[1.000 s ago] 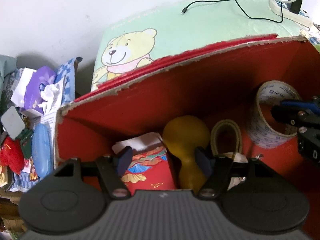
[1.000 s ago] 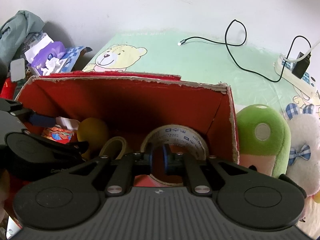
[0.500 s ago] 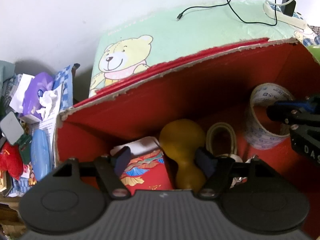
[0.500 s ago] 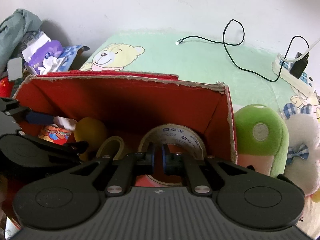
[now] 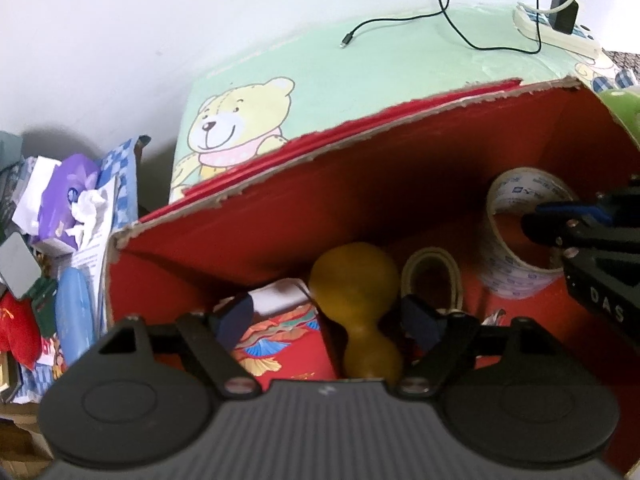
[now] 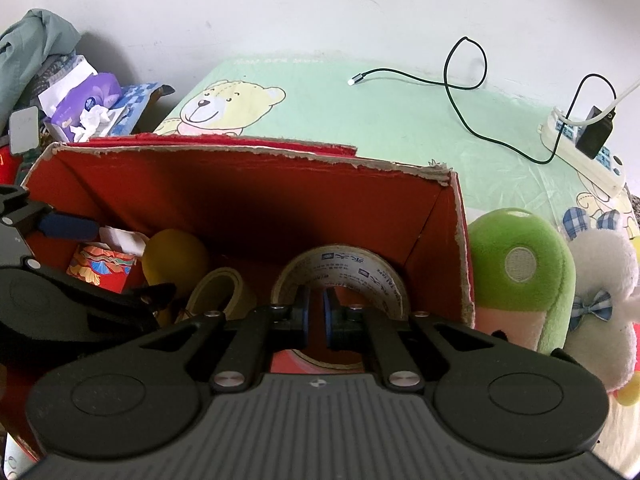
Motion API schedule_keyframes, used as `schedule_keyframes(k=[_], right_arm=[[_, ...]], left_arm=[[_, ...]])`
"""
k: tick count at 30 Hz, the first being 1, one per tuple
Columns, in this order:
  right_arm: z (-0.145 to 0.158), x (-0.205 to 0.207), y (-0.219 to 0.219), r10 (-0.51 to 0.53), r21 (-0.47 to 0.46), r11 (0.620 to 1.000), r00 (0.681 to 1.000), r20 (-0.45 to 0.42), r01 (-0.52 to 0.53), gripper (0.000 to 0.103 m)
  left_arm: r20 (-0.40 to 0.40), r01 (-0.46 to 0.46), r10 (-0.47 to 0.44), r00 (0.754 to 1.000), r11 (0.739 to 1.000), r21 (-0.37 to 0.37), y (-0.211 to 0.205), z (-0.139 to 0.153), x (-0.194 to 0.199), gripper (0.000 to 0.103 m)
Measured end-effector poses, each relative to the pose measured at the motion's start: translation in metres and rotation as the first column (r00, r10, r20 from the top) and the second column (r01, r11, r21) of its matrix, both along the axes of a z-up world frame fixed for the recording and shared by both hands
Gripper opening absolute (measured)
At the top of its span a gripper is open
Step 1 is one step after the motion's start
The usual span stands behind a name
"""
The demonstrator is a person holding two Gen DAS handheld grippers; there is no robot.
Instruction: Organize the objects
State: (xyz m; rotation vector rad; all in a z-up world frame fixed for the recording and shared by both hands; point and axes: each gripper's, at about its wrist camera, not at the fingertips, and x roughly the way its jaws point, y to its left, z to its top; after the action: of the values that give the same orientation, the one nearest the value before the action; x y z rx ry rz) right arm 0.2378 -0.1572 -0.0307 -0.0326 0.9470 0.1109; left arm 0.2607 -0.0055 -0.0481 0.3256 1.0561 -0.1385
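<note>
A pale green bedsheet printed with yellow teddy bears (image 6: 360, 120) covers the surface, and on it stands one open red cardboard box with torn edges (image 6: 240, 200), the largest thing here. Just outside the box's right wall lie two plush toys: a green mushroom-shaped one (image 6: 520, 280) and a white fluffy one with a blue checked bow (image 6: 600, 312), touching each other. Inside the box I count two rolls of tape. The big printed white roll (image 5: 516, 240) stands on edge near the right wall; the smaller beige roll (image 5: 432, 276) stands beside it. One yellow gourd-shaped toy (image 5: 356, 292) lies next to that, then one red packet with a fan pattern (image 5: 288, 344) by the left wall. The right gripper (image 6: 316, 316) is pinched tight on the big roll's band, one finger inside the ring. The left gripper (image 5: 328, 320) hangs above the gourd, its jaws opening wide, gripping nothing. One white power strip (image 6: 580, 152) and one black cable (image 6: 460, 80) lie at the sheet's far edge.
</note>
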Motion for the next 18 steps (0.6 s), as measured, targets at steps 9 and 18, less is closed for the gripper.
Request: schedule_keyframes(k=[9,18], right_arm=[[-0.0008,-0.0004,0.0022,-0.003,-0.011,1.0,1.0,0.004,0.003,0.003],[-0.0015,-0.0007,0.0025,-0.005,-0.014,1.0,1.0,0.009,0.005,0.004]], left_arm=[[-0.002,0.027,-0.027,1.0,1.0,-0.001,-0.0015,0.0006,-0.0026,0.08],[-0.025,0.009,-0.009,1.0,1.0,0.001,0.0003,-0.001,0.001,0.083]])
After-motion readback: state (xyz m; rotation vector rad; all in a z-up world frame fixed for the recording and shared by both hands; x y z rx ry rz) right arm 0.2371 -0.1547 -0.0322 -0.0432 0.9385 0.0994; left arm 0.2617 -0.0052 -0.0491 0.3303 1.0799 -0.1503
